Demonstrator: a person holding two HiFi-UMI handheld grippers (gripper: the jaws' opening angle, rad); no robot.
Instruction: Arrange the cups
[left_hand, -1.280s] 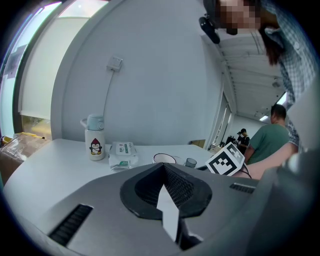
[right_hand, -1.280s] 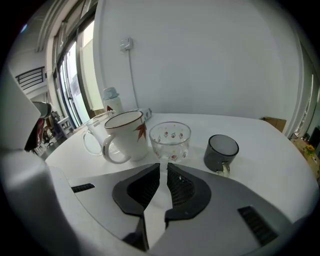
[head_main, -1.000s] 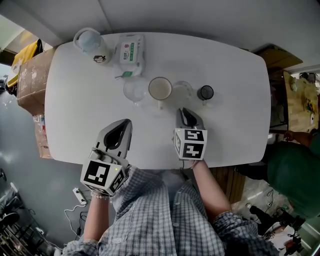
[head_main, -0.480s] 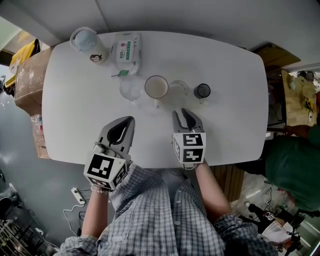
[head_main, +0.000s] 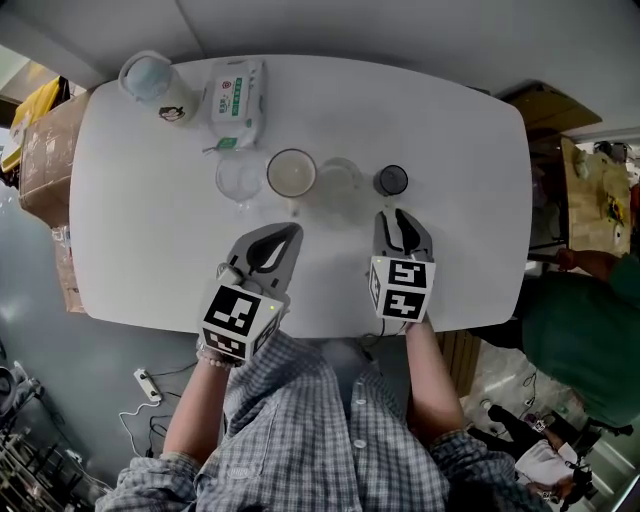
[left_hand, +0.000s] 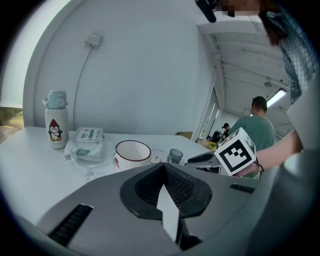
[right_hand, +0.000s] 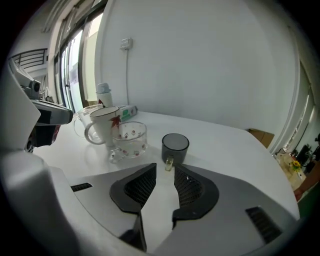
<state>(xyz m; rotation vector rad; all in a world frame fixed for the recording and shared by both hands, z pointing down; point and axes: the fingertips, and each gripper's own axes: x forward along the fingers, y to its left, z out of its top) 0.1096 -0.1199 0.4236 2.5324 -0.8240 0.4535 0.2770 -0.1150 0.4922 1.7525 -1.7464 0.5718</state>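
Note:
Four cups stand in a row across the white table (head_main: 470, 130): a clear stemmed glass (head_main: 240, 180), a white mug with a red rim (head_main: 292, 173), a patterned clear glass mug (head_main: 340, 178) and a small dark cup (head_main: 391, 180). My right gripper (head_main: 401, 213) sits just behind the dark cup (right_hand: 175, 146), jaws slightly open and empty, with the cup's small handle right ahead of the gap. My left gripper (head_main: 293, 231) is shut on nothing, a short way behind the white mug (left_hand: 132, 152).
A penguin-print bottle (head_main: 150, 82) and a pack of wipes (head_main: 236, 100) stand at the table's far left. A cardboard box (head_main: 40, 160) sits off the left edge. A person in green (head_main: 580, 340) is beyond the right edge.
My right gripper has shifted right, from behind the glass mug to behind the dark cup. The left gripper has moved right and forward toward the white mug.

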